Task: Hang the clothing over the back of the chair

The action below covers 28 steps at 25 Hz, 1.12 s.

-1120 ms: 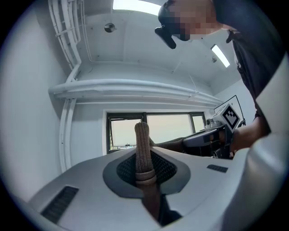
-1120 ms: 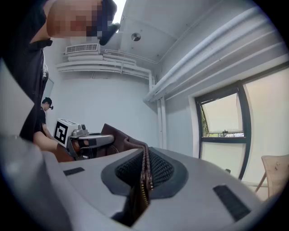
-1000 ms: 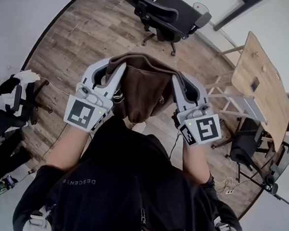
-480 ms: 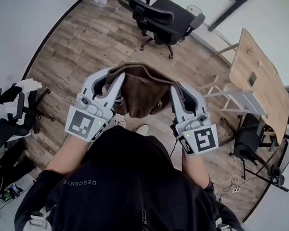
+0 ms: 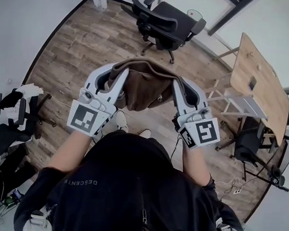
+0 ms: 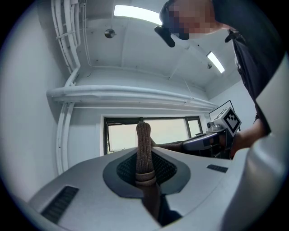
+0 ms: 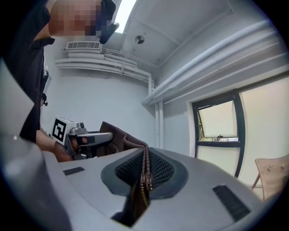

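2 grippers, 1 brown jacket (image 5: 144,88). Left gripper (image 5: 119,73) is clenched on a ribbed edge, right gripper (image 5: 178,85) on the zipper edge. Jacket is stretched betw. them, the rest hanging over the wood floor (image 5: 80,44). 1 black office chair (image 5: 166,20) stands far ahead, well apart from the jacket. 1 wooden table (image 5: 260,81) at right.

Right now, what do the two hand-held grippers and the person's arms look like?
Both the left hand-held gripper and the right hand-held gripper have smooth light grey shells, dark mesh pads and a white cube with black square markers. The person wears a black top.
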Available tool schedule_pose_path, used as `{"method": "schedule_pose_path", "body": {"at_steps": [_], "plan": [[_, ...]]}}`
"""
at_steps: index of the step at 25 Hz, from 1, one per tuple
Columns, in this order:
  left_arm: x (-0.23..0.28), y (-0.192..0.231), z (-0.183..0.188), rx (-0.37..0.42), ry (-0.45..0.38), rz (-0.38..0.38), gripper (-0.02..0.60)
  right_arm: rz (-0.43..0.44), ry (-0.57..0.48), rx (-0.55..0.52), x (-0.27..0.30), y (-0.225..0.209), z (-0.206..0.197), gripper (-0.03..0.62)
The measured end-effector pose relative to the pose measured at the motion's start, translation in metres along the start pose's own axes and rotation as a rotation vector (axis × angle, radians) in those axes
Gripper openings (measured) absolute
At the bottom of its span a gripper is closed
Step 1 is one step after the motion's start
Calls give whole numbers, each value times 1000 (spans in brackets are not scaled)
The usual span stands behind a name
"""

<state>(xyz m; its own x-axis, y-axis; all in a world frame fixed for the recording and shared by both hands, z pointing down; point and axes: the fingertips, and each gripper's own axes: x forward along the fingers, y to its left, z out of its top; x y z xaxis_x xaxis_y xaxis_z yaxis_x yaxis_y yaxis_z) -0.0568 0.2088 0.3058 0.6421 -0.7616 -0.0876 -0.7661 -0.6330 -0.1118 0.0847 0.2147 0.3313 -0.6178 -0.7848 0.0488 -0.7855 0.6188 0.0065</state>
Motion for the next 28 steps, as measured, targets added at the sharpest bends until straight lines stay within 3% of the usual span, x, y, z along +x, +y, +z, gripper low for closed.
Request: {"method": "schedule_pose_path", "body": {"at_steps": [11,28], "plan": [[7,34,-12,-10,11,-5,49,-33,31,-4,35,-2,-4,41],[14,77,-23,-28,13,-78,51,-105,34,3,75,4,-4,40]]}}
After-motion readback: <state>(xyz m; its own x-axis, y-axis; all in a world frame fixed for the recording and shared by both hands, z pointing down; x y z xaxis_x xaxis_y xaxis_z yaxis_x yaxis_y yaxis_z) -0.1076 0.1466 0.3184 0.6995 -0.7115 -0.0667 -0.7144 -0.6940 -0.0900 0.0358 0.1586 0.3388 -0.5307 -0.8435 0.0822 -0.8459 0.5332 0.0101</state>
